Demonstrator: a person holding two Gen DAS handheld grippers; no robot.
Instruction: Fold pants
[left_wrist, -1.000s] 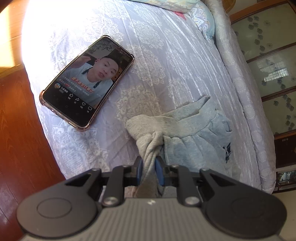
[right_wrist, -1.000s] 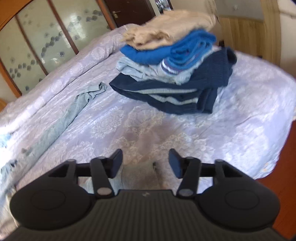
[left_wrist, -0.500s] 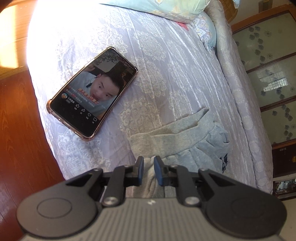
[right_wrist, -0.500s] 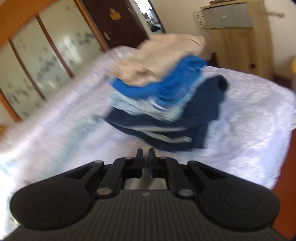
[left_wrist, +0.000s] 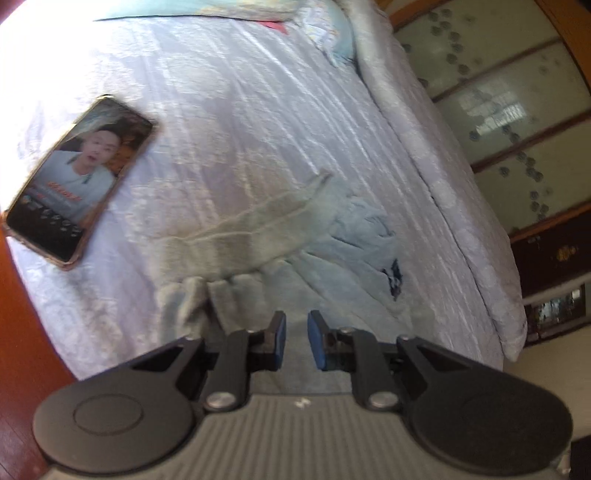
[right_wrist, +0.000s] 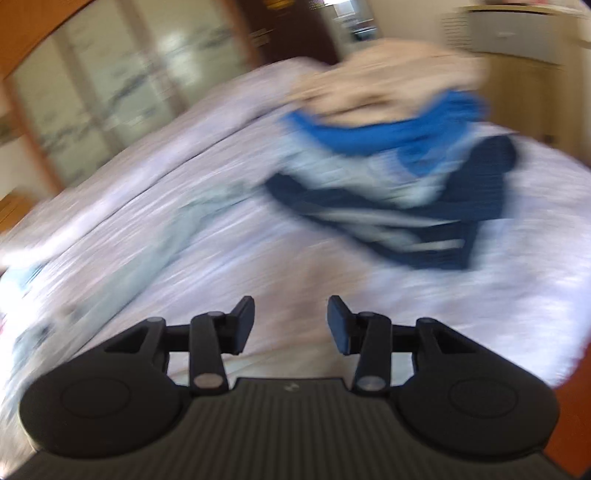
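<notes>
holding a bunched bit of the pants (left_wrist: 295, 236) at the waistband end, the left gripper (left_wrist: 294, 339) is narrow, grey cloth runs between its pads. vs a sec ago the fabric is pulled out flatter across the bed (left_wrist: 240, 110), waistband stretched toward the phone (left_wrist: 79, 181), which sits further left in view now. right gripper (right_wrist: 290, 319) went wide, pinched nearly shut, and its jaws are opening again w/ nothing between them; view is badly blurred. pant leg (right_wrist: 159, 240) trails toward the clothes stack (right_wrist: 399, 158). prob means the leg end got let go or missed, so the fold isn't started yet.
</notes>
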